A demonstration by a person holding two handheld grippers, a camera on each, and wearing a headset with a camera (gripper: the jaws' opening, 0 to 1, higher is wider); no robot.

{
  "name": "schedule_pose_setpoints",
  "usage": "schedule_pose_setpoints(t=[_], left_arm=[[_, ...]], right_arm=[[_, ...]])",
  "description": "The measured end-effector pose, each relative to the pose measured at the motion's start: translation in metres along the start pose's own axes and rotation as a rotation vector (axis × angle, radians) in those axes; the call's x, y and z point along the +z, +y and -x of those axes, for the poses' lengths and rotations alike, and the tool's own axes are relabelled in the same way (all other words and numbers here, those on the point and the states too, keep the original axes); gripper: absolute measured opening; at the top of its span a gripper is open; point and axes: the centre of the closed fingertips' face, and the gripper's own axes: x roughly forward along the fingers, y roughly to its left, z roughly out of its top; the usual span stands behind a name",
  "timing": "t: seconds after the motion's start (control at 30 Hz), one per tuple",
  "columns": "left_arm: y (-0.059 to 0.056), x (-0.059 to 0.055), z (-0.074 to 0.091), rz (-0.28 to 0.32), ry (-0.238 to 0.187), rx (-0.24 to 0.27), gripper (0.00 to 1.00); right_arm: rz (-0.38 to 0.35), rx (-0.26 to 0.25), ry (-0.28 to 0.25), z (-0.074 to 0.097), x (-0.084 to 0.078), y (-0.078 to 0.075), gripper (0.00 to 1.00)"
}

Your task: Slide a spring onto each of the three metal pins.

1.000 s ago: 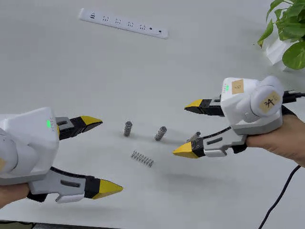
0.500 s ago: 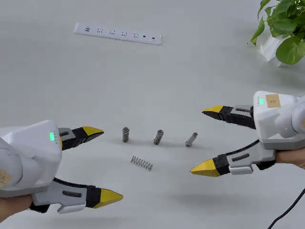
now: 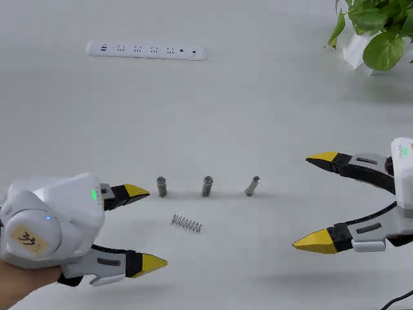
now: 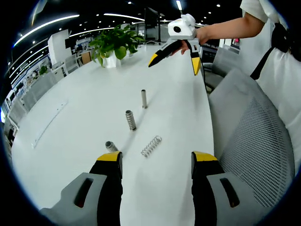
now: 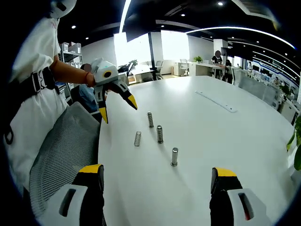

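**Two pins carry springs, one is bare, one spring lies loose**

Head view: three pins stand in a row on the white table [image 3: 258, 103]. The left pin [image 3: 161, 186] and the middle pin [image 3: 207, 186] each wear a spring. The bare pin [image 3: 252, 186] at the right end has none. The loose spring [image 3: 186, 223] lies flat just in front of the row, between the left and middle pins. The left gripper [image 3: 147, 226] hangs left of the row, jaws wide and holding nothing, its upper tip near the left pin. The right gripper [image 3: 311, 200] is well apart to the right, also spread wide and empty. A power strip [image 3: 145, 50] lies at the far side and a plant [image 3: 371, 26] stands in the far right corner.

Left gripper view: the jaws of the left gripper [image 4: 156, 157] are wide. The loose spring [image 4: 151, 145] lies just ahead between them, touching neither. The left pin [image 4: 110, 146] is close by the left tip, then come the middle pin [image 4: 130, 119] and the bare pin [image 4: 144, 98]. The right gripper [image 4: 175, 65] hangs beyond, agape.

Right gripper view: the right gripper [image 5: 157, 171] is wide and empty. The bare pin [image 5: 174, 156] stands upright nearest, then the middle pin [image 5: 159, 133] and the left pin [image 5: 150, 119]. The loose spring [image 5: 137, 138] lies to their left. The left gripper [image 5: 118, 110] is beyond.
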Motion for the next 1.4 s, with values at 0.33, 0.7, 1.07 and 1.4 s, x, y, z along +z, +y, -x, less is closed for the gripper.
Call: schedule_pose_setpoints(t=[0.33, 0.7, 1.07, 1.4], left_arm=[[0.004, -0.016, -0.031, -0.140, 0.142, -0.044, 0.36], [0.011, -0.024, -0.056, -0.191, 0.232, -0.047, 0.23], [0.012, -0.035, -0.063, -0.215, 0.293, -0.047, 0.14], [0.010, -0.036, -0.062, -0.202, 0.303, -0.052, 0.08]], right_arm=[[-0.041, -0.034, -0.012, 0.012, -0.018, -0.004, 0.93], [-0.077, -0.059, -0.032, 0.017, -0.028, -0.008, 0.91], [-0.102, -0.071, -0.035, 0.020, -0.036, -0.008, 0.89], [-0.110, -0.071, -0.039, 0.020, -0.037, -0.008, 0.88]])
